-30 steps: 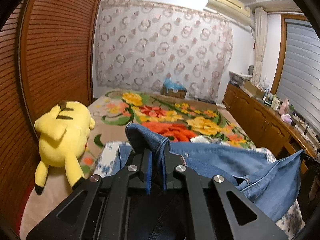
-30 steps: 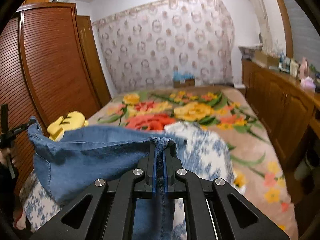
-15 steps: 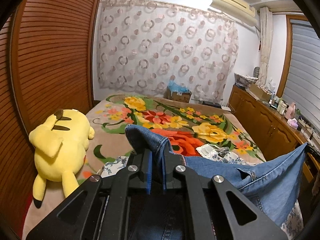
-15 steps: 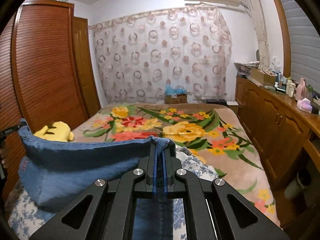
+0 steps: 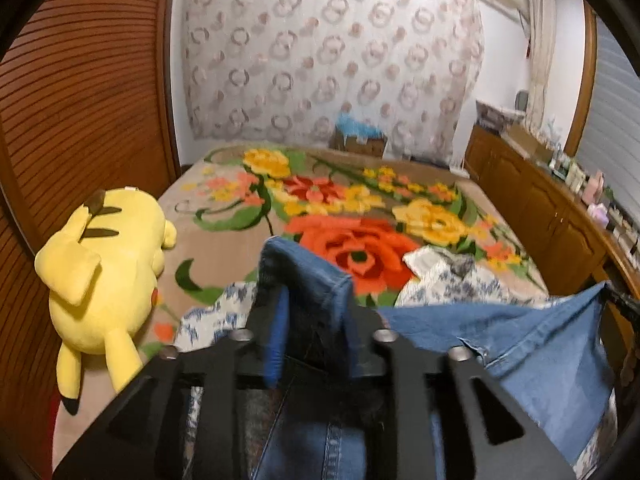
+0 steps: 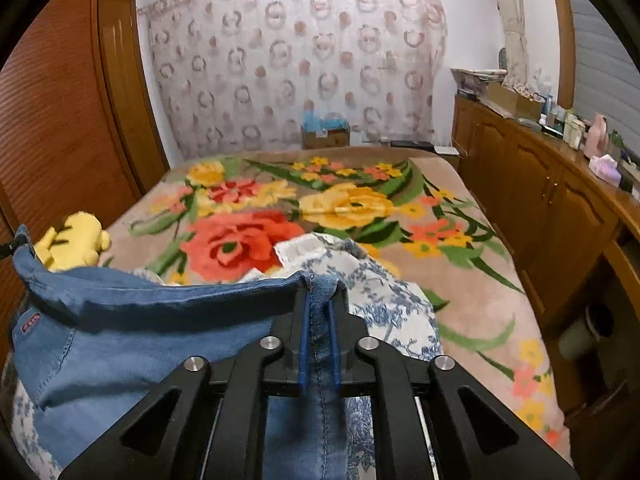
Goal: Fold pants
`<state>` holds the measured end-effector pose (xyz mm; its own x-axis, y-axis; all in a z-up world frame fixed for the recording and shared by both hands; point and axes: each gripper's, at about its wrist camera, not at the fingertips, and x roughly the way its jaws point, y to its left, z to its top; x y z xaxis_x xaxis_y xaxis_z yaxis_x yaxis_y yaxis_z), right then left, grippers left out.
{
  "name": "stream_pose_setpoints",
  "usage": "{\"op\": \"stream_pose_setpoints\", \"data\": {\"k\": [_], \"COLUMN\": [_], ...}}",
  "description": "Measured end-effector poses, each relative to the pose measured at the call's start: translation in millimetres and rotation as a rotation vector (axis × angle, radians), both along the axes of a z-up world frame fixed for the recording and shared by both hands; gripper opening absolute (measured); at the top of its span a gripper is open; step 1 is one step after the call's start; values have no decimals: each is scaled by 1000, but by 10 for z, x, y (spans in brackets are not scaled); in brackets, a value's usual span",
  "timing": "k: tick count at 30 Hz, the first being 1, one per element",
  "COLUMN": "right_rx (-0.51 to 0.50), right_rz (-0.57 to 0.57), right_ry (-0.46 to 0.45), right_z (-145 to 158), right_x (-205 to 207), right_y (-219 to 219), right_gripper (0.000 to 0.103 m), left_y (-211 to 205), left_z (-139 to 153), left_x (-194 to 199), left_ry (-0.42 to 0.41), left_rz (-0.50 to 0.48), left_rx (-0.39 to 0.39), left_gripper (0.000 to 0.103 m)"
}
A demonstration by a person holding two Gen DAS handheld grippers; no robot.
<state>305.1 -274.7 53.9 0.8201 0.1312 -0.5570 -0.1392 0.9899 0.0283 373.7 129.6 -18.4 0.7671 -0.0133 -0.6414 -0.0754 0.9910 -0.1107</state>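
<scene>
The blue denim pants (image 5: 520, 344) hang stretched by their waistband between my two grippers, above the near end of the bed. My left gripper (image 5: 312, 312) is opening: its jaws stand apart and the denim corner drapes loosely over the right finger, with no pad pressing on it. My right gripper (image 6: 319, 300) is opening slightly, and the waistband seam of the pants (image 6: 140, 320) still stands pinched between its blue pads. Each view shows the other gripper's tip at the far end of the waistband.
A flowered blanket (image 6: 460, 280) covers the bed. A blue-and-white patterned cloth (image 6: 380, 292) lies under the pants. A yellow plush toy (image 5: 104, 264) lies on the left by the wooden wardrobe (image 5: 80, 120). Wooden cabinets (image 6: 540, 200) with clutter line the right side.
Both grippers moved forward and a little lower over the bed with the waistband. The left jaws have parted from the denim, and the right jaws have widened slightly.
</scene>
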Motion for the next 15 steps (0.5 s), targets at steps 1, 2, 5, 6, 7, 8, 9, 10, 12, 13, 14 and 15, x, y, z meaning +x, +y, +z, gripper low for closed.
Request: {"op": "stream_pose_setpoints", "data": {"k": [1,2,5,6,7,8,9,10,12,13,14,15], "right_rx": [-6,-14,-25,-26,-27,-28,-26,-21,-5,3,5,1], "right_rz": [-1,-3,-3,-3,-4,-5,-7,-8,0,9,19,28], "right_ry": [3,7,18,23,30,34,35,35,41,44,46,45], "right_z": [10,21,91,121,131,138,153,162,156,122,127,116], "right_x": [1,-24,-42,-22,-41,4,-2,-2,-12,16,0,-2], "right_y": [24,47,78,57,67,61,42,9,-39,-61,-43,-25], "right_gripper": [13,16,28,31,32,34,35,35,36,36,36,37], "left_y": [-8,-11,-13,-19,-20,-28,-40,-48,-56,-61,-59,-65], "left_z": [-11,-20,-28,-23,-17,-10,-6,-3,0,1,0,6], "left_x": [-11,-38,-101,-130,-156,-174,-213,-261,-333,-361,-343,-395], "left_ry": [5,5,15,20,22,23,24,20,15,16,16,16], "left_rz": [0,0,-1,-6,-10,-11,-12,-15,-25,-24,-22,-18], "left_rx": [5,7,8,5,3,3,6,3,-10,-7,-2,7], "left_gripper": [47,48,50,50,51,54,65,78,80,81,81,81]}}
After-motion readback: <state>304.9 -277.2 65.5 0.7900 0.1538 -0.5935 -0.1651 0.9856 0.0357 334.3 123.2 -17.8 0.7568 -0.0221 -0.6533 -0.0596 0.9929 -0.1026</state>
